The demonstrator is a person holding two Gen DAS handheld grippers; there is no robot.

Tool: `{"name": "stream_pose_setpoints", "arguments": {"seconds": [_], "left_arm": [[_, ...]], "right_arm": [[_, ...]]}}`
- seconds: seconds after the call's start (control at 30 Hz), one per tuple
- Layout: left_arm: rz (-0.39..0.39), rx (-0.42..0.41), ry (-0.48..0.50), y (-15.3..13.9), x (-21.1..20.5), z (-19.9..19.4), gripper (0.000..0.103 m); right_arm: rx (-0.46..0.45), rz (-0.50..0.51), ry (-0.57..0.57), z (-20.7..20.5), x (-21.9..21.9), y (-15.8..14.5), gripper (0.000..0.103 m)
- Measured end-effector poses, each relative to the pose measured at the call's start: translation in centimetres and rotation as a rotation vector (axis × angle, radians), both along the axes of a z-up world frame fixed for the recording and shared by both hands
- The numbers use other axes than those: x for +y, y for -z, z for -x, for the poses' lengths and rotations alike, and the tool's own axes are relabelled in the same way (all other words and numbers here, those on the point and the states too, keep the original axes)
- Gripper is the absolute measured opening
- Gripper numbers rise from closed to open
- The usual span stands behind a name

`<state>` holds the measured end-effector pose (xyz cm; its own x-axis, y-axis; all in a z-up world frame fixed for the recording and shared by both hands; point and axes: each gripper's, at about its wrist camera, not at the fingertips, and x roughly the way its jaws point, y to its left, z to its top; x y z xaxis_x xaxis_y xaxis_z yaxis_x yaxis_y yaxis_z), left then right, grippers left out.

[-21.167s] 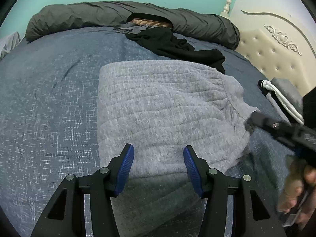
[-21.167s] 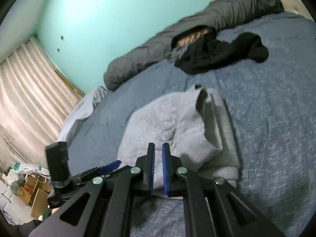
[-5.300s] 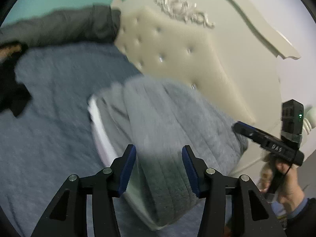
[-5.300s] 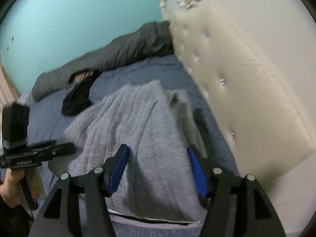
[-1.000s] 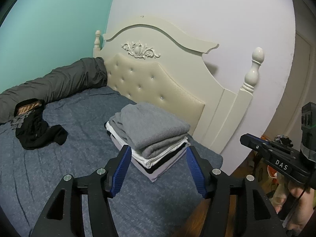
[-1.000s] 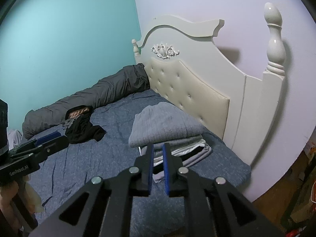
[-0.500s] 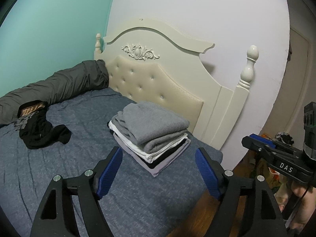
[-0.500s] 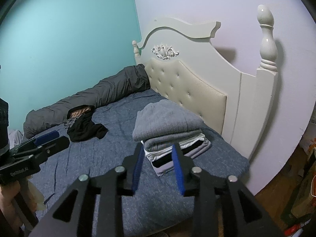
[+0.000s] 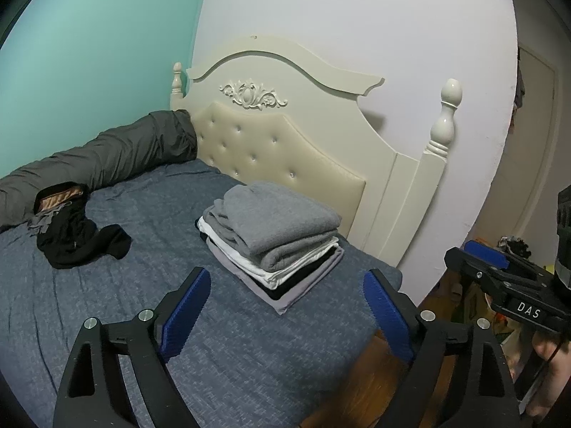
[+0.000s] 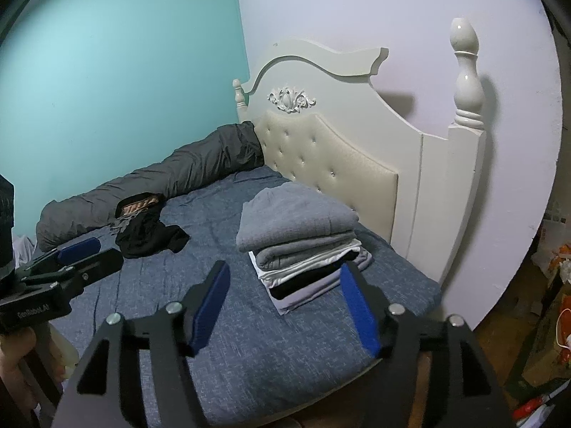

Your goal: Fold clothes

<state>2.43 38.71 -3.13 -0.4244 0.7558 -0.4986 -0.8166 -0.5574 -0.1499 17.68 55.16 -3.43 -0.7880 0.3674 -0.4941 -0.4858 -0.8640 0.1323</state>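
On the blue-grey bedspread of the bed [image 9: 107, 306], near the corner by the cream tufted headboard [image 9: 285, 153], stands a neat stack of folded clothes [image 9: 274, 246]. A grey knitted garment [image 10: 296, 221] lies on top, with white, black and pale grey layers under it. The stack sits just beside the headboard padding; whether it touches cannot be told.

The left tool [image 9: 285, 312] hangs over the near edge of the bed, well short of the stack. Its blue-padded jaws stand wide and are opening, with nothing between them. The right tool [image 10: 285, 306] hangs likewise over the bed edge, its jaws at a middling spread and opening, also empty. Each tool shows at the margin of the other's view, held by a hand [image 9: 553, 353].

A crumpled black garment [image 9: 78, 239] lies unfolded further across the bed, well apart from the stack. Beside it a long dark grey rolled duvet [image 9: 107, 157] runs along the turquoise wall [image 9: 89, 53].
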Motion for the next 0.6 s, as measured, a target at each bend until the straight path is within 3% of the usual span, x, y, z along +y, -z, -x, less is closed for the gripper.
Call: {"name": "stream_pose_setpoints", "arguments": {"seconds": [0.37,0.6], "left_arm": [[0.0,0.015,-0.011,0.12,-0.56,-0.23,0.103],[0.007,0.015,-0.025,0.21,-0.78,-0.19,0.103]], "right_arm": [[-0.001,-0.008,0.021,-0.27,-0.44,0.33,0.083],[0.002,-0.005,0.032,-0.31,-0.5,0.66,0.094]]}}
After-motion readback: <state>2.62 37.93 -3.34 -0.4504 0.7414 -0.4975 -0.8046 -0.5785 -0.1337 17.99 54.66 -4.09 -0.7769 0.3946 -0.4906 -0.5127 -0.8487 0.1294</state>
